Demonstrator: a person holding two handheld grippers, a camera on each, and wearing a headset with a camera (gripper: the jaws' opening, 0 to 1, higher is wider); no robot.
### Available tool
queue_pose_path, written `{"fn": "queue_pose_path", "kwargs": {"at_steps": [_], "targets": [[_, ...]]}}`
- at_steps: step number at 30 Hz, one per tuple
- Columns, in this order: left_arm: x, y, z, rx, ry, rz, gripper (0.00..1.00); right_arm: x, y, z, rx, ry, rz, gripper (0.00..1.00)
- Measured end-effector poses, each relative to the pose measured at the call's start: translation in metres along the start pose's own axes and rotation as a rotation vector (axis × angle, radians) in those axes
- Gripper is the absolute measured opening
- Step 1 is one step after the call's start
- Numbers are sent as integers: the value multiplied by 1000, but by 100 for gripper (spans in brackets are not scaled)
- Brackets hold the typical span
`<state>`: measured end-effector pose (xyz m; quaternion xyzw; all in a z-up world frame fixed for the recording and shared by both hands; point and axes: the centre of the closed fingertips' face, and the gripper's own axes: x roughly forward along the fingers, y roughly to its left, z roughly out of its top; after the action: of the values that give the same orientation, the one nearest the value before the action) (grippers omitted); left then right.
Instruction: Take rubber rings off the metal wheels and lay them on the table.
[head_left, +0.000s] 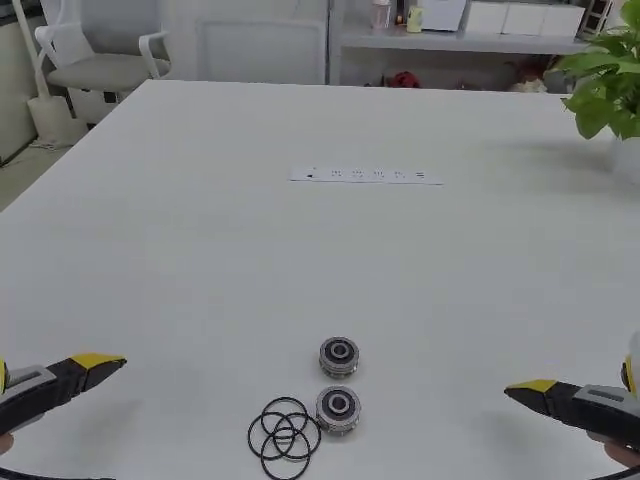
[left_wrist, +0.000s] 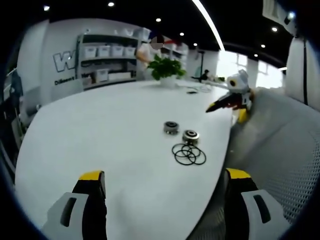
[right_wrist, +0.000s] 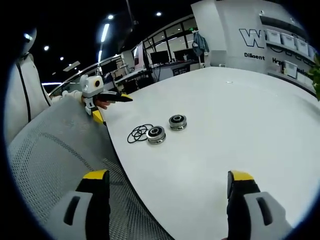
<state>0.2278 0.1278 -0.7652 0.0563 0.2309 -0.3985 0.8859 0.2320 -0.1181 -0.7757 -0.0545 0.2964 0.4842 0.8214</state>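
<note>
Black rubber rings (head_left: 285, 438) are seen overlapped in a loose pile on the white table (head_left: 300, 250), touching the nearer of two round metal wheels (head_left: 338, 409) — between left gripper (head_left: 112, 364) and right gripper (head_left: 518, 391), well apart from both. Both jaw pairs are spread wide — nothing gripped.

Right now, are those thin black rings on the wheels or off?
Off. The rings lie in a loose overlapping bunch flat on the table, beside the nearer wheel, not around it.

White table (head_left: 200, 250) spans the frame; white office chair (head_left: 95, 60) upper left; shelf unit (head_left: 450, 40) upper right; leafy plant (head_left: 605, 85) at right edge; strip light (left_wrist: 207, 22) overhead.
</note>
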Motion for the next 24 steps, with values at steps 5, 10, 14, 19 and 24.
{"fn": "queue_pose_path", "kwargs": {"at_steps": [5, 10, 14, 19, 24], "targets": [[-2, 5, 1, 3, -8, 33, 100, -1, -4, 5, 1, -22, -28, 93], [-3, 8, 3, -1, -14, 56, 98, -2, -6, 8, 6, -34, -47, 89], [-2, 7, 6, -5, -23, 55, 98, -2, -5, 8, 11, -36, -44, 89], [1, 3, 8, 0, -22, 52, 98, -1, -4, 7, 12, -26, -40, 89], [2, 3, 8, 2, -12, 54, 98, 1, -5, 6, 16, -16, -35, 89]]}}
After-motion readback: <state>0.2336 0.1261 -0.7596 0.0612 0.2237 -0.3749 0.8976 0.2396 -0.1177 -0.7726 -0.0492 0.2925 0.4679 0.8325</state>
